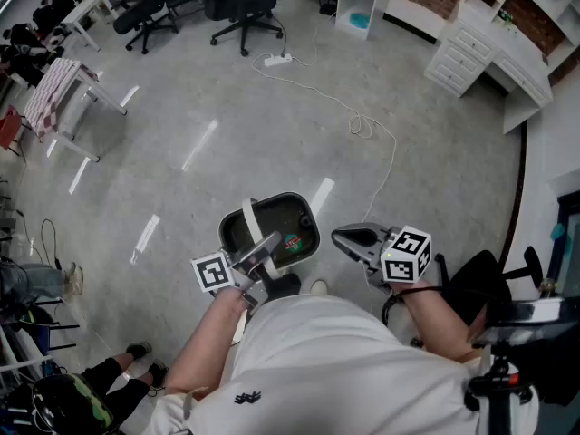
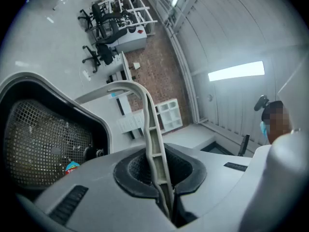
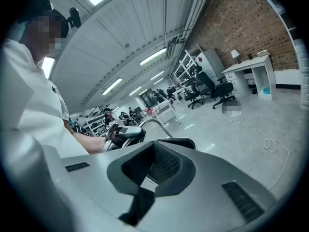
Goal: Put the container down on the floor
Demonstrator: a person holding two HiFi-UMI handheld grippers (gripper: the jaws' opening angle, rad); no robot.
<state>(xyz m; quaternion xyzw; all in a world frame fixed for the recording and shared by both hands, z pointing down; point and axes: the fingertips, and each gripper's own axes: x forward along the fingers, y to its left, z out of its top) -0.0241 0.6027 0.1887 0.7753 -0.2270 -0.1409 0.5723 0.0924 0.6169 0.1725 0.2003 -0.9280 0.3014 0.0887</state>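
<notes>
Dark, mesh-lined bin (image 1: 313, 234) with a pale grey rim hangs off the floor (image 1: 272, 125) by its bail handle (image 1: 249, 217), clamped in the left hand-held gripper (image 1: 261, 254). Bare floor lies ahead. The right hand-held gripper (image 1: 349, 240) is closed and empty beside the rim.

The grey floor below you, and what stood on it.
You looked down on a polished grey floor (image 1: 272, 125) with pale streaks of light across it. A white strip (image 1: 277, 60) lay toward the far side, and a white cable (image 1: 362, 125) ran from it toward you, bunching into loose loops on the way. Black chairs (image 1: 245, 7) stood just beyond the strip. At your left a white table (image 1: 86, 75) under a striped cloth stood well apart from the cable. White drawers (image 1: 471, 57) lined the far right edge, and a white stand (image 1: 361, 3) stood at the far end. A person's shoe (image 1: 138, 350) rested on the floor at lower left.
</notes>
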